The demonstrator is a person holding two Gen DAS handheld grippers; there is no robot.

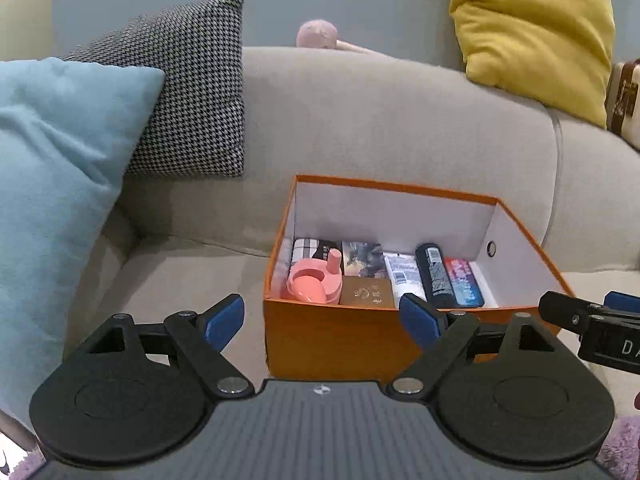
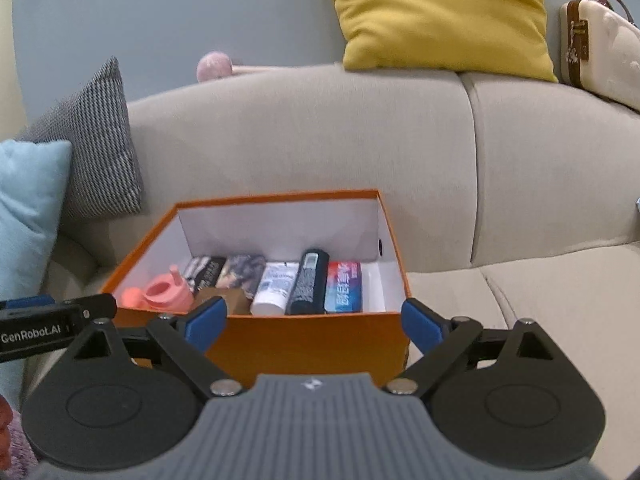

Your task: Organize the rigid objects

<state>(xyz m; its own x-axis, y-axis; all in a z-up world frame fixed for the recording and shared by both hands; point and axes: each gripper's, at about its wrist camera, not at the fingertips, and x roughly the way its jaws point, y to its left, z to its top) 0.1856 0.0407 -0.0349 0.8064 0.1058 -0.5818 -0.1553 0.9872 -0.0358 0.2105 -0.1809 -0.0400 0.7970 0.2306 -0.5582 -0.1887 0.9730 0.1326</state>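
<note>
Orange cardboard, white inside: an open box (image 1: 332, 336) sits on the seat of a grey sofa (image 1: 360, 120), and the rigid objects lie in a row along its floor. From the left there is a pink plastic cup piece (image 1: 314, 280) lying over a checked packet (image 1: 310, 250), then a dark printed packet (image 1: 362, 258) with a small brown box (image 1: 366, 294) in front of it, a white tube (image 1: 404, 276), a black cylinder (image 1: 434, 276) and, at the right end, a red and blue packet (image 1: 464, 282). The right wall of the box has a small round hole.

The left gripper (image 1: 322, 314) hangs just in front of the box's near left corner, blue pads spread wide with nothing between them. The right gripper (image 2: 314, 320) is near the same wall, just as wide open and empty, its fingers straddling the right part of the near edge.

On the sofa back lean a light blue cushion (image 1: 56, 184), a houndstooth cushion (image 1: 188, 92) and a yellow cushion (image 1: 532, 36). A cream case (image 2: 600, 48) stands far right
</note>
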